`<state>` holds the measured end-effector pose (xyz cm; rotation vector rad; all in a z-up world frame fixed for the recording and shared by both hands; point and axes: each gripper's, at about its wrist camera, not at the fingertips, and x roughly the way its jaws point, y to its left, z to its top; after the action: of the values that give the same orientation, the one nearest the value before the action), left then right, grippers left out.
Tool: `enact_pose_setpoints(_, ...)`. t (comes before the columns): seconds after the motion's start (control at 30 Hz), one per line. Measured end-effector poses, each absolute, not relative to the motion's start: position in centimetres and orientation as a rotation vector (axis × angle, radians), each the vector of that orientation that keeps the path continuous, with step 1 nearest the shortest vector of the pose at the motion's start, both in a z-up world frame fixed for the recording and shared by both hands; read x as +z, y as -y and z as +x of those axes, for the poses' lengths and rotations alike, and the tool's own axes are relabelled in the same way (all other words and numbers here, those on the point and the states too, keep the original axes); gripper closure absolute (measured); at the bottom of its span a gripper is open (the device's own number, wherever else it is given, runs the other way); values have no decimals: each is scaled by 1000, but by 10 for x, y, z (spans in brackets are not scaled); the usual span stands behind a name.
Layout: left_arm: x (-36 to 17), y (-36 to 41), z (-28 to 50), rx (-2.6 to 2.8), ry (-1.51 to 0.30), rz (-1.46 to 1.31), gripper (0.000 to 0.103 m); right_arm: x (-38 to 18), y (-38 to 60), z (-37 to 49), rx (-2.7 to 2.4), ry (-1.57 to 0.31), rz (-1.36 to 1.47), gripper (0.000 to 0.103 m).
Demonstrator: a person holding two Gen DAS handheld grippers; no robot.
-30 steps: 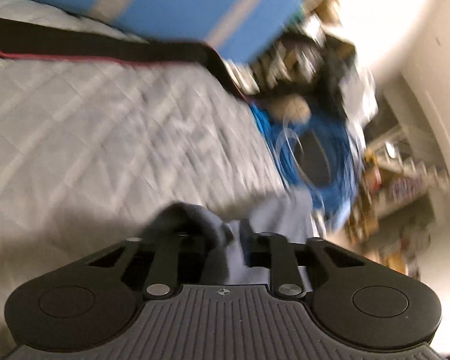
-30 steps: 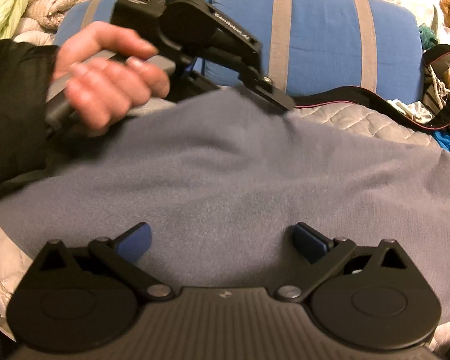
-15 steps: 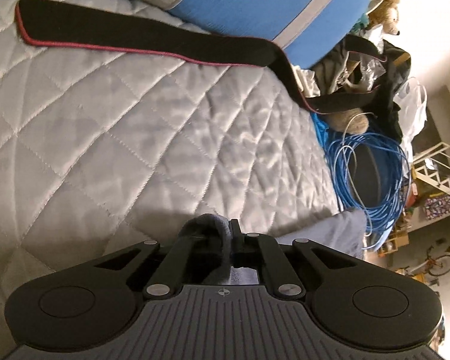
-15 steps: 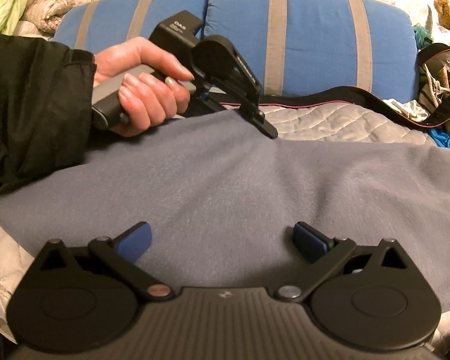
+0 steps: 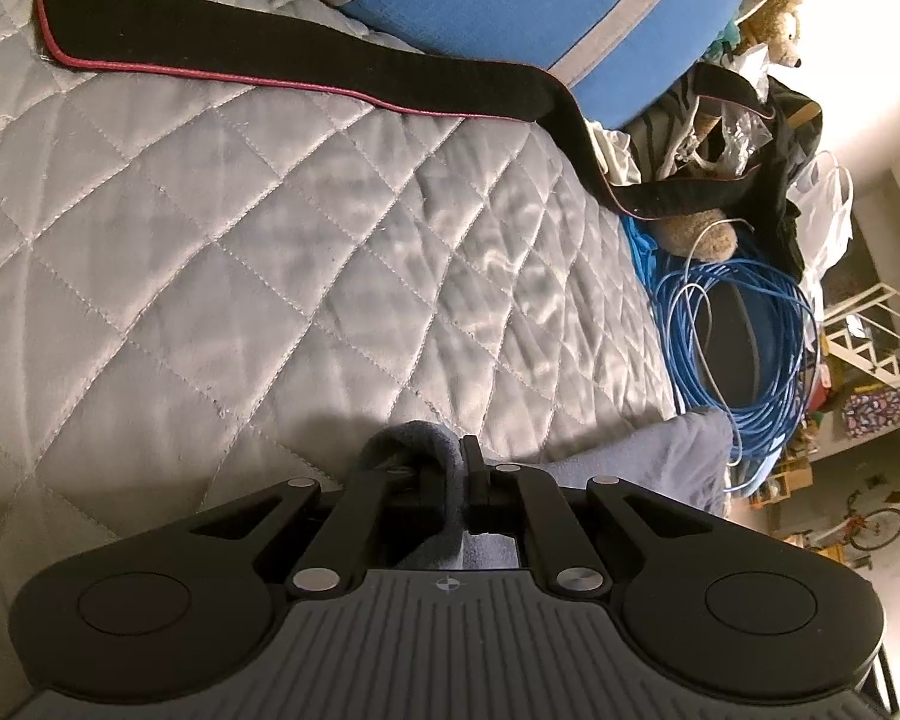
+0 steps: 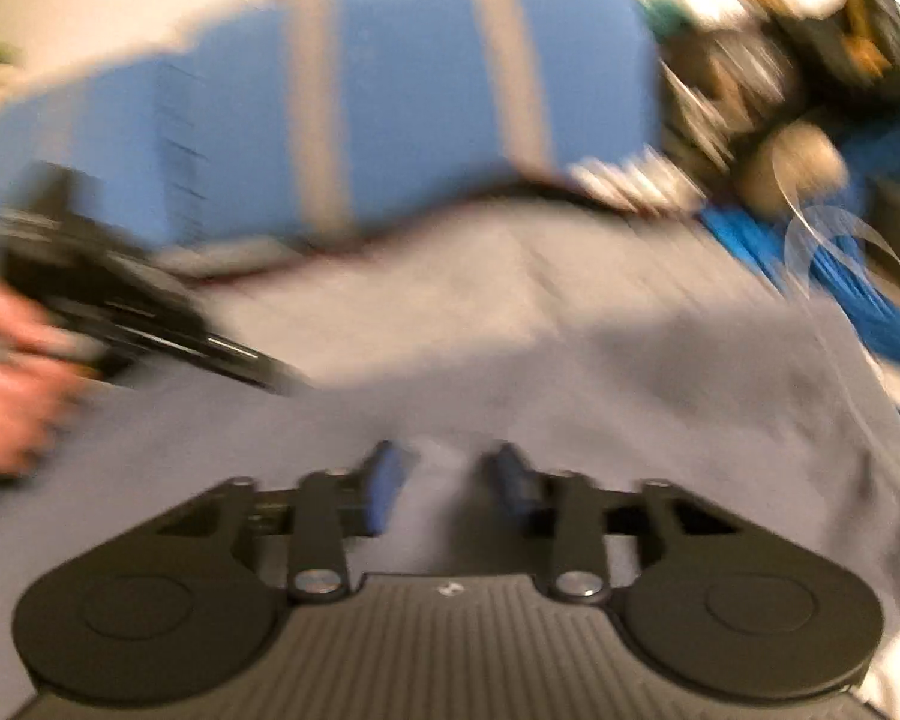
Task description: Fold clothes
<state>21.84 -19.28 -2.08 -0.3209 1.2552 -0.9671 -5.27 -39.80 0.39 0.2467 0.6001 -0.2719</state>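
**Left tongs pinch the grey cloth, right tongs close in**

The left gripper (image 5: 459,468) has its fingers drawn narrow, clamped on a bunched edge of the grey garment (image 5: 660,456), which curls up over the tips and trails off to the right across the quilted bedspread (image 5: 240,240). From the right wrist view, all blur, the garment (image 6: 570,372) lies spread wide over the bed, in front of the blue cushion (image 6: 420,90). The right gripper (image 6: 447,474) sits low over the cloth with its blue pads (image 6: 384,480) set fairly close, a ridge of fabric rising between them; whether they have bitten yet, the smear makes impossible to tell.

To do this step well, the judgement is that both pinches should take the same edge, level with each other, so the cloth lifts flat rather than twisting. The right tongs want a full, deep bite before any pull.

Pose: the person's hand (image 6: 6,396) grips the left tool's handle at the left of the right view, the tool angled down and forward onto the cloth. The black strap (image 5: 300,54) lies well clear, up by the cushion.
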Motion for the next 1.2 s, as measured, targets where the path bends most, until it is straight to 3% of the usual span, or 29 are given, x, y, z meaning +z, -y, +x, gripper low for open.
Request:
enact_pose_setpoints(0.03, -21, 193, 219, -965, -1256, -323, 97, 3, 402, -55, -304, -616, 238, 88)
enact_pose_setpoints(0.23, -19, 194, 218, -963, -1252, -313, 97, 3, 408, -74, -530, -616, 205, 86)
enact_pose_setpoints(0.27, -19, 194, 218, -961, -1253, -315, 97, 5, 403, -75, -541, -600, 190, 81)
enact_pose_setpoints(0.3, -18, 194, 218, -961, -1250, -310, 97, 6, 399, -75, -553, -584, 175, 67)
enact_pose_setpoints(0.33, -18, 194, 217, -961, -1248, -305, 97, 9, 392, -78, -546, -555, 161, 45)
enact_pose_setpoints(0.4, -16, 195, 216, -963, -1242, -294, 97, 17, 375, -85, -431, -470, 132, 24)
enact_pose_setpoints(0.63, -16, 193, 215, -975, -1228, -291, 97, 7, 314, -52, 21, -545, 132, 24)
enact_pose_setpoints(0.87, -13, 179, 234, -1034, -1287, -312, 96, -14, 298, -43, 92, -598, 10, 22)
enact_pose_setpoints(1.13, 19, 125, 248, -775, -1103, -282, 96, -19, 298, -43, 95, -586, -2, 20)
enact_pose_setpoints(1.2, 31, 122, 240, -814, -1095, -230, 89, -18, 298, -44, 96, -585, -3, 19)
